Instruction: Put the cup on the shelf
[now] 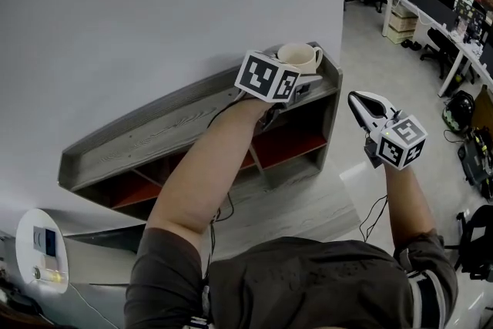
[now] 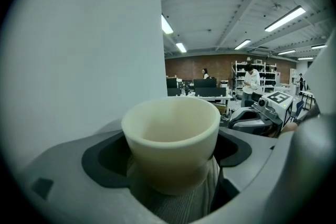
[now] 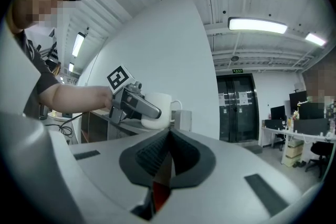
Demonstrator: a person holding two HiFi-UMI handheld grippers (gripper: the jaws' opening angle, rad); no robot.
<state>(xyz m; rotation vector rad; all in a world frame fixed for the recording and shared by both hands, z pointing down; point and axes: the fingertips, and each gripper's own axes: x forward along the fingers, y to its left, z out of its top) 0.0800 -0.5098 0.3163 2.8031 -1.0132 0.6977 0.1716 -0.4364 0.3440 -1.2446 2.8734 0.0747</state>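
Left gripper view: the cream cup (image 2: pixel 170 136) sits between the left gripper's fingers (image 2: pixel 63 176), which pinch its lower sides, with its rim above them. In the head view the left gripper (image 1: pixel 303 79) holds the cup at the right end of the grey shelf (image 1: pixel 154 131) top, beside the wall. The right gripper (image 1: pixel 357 102), fingers pressed together and empty, hangs well apart to the right.

No readable text, labels or numbers

The grey wooden shelf (image 1: pixel 154 136) stands on the floor (image 1: pixel 308 208) against a white wall (image 1: pixel 154 11). A cream cup (image 1: pixel 299 56) is at the right end of its top, seemingly resting there.
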